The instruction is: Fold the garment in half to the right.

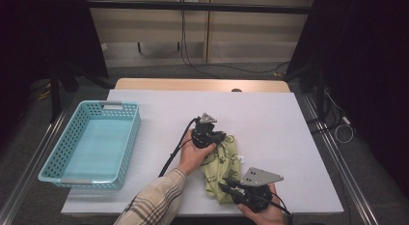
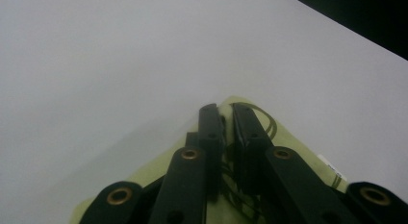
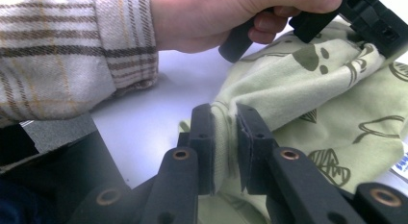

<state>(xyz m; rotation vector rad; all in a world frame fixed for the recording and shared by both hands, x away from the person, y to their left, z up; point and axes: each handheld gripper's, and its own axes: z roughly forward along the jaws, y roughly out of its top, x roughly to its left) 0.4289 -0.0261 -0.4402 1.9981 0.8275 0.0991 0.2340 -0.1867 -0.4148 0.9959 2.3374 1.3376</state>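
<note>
— Where's the cloth?
— Green printed cloth (image 1: 221, 166) lies on the white bench (image 1: 270, 123), lower centre of frame, right of the basket (image 1: 91, 143).
— Grippers?
— My left hand-held gripper (image 1: 218, 137) is pinched on its upper edge, my right hand-held gripper (image 1: 226, 186) clamps a fold at its lower end.

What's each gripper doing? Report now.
Left gripper: closed on the green cloth.
Right gripper: closed on a fold of the same cloth.

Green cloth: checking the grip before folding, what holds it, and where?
Both claws pinch the green cloth: left claw at its far edge, right claw at a bunched near fold.
</note>
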